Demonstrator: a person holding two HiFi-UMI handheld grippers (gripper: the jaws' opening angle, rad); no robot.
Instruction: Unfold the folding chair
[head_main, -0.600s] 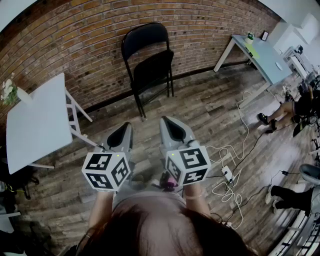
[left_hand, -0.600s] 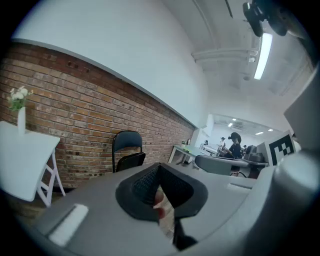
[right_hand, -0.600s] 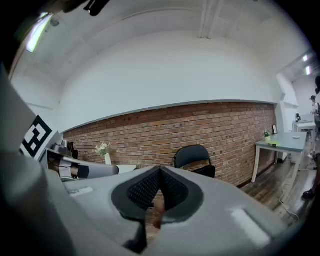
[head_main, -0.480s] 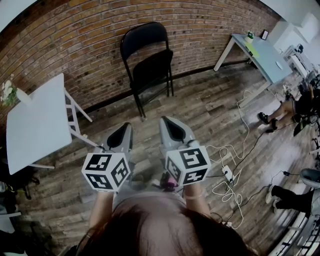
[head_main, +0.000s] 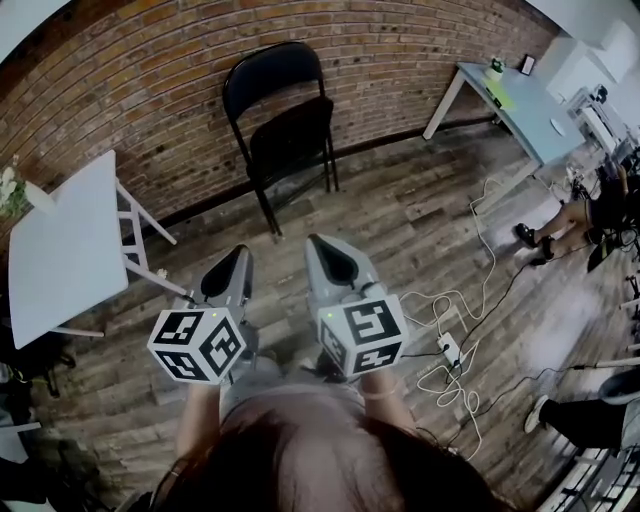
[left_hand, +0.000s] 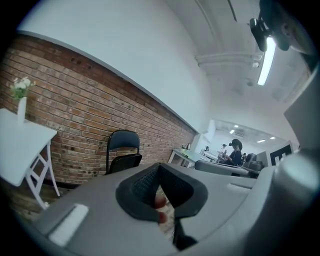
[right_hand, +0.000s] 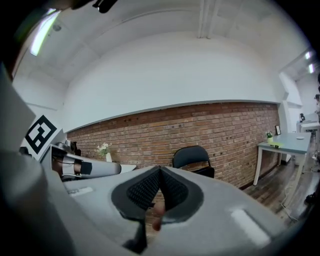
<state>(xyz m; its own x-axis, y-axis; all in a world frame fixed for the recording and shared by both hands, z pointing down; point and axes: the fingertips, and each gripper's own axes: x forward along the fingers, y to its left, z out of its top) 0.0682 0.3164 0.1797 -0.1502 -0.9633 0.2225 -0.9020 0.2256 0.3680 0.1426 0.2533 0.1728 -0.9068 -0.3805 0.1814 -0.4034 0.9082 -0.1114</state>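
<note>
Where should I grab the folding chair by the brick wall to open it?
Probably the curved top rail of the backrest, coming from the front and above: the folding chair stands with its back to the brick wall, so only that side is free. The seat is tilted up against the frame and could then be pushed down.

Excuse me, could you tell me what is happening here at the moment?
A person holds the left hand-held gripper and the right hand-held gripper, both shut and empty, pointed toward the black folding chair standing against the brick wall. Neither gripper touches the chair yet.
</note>
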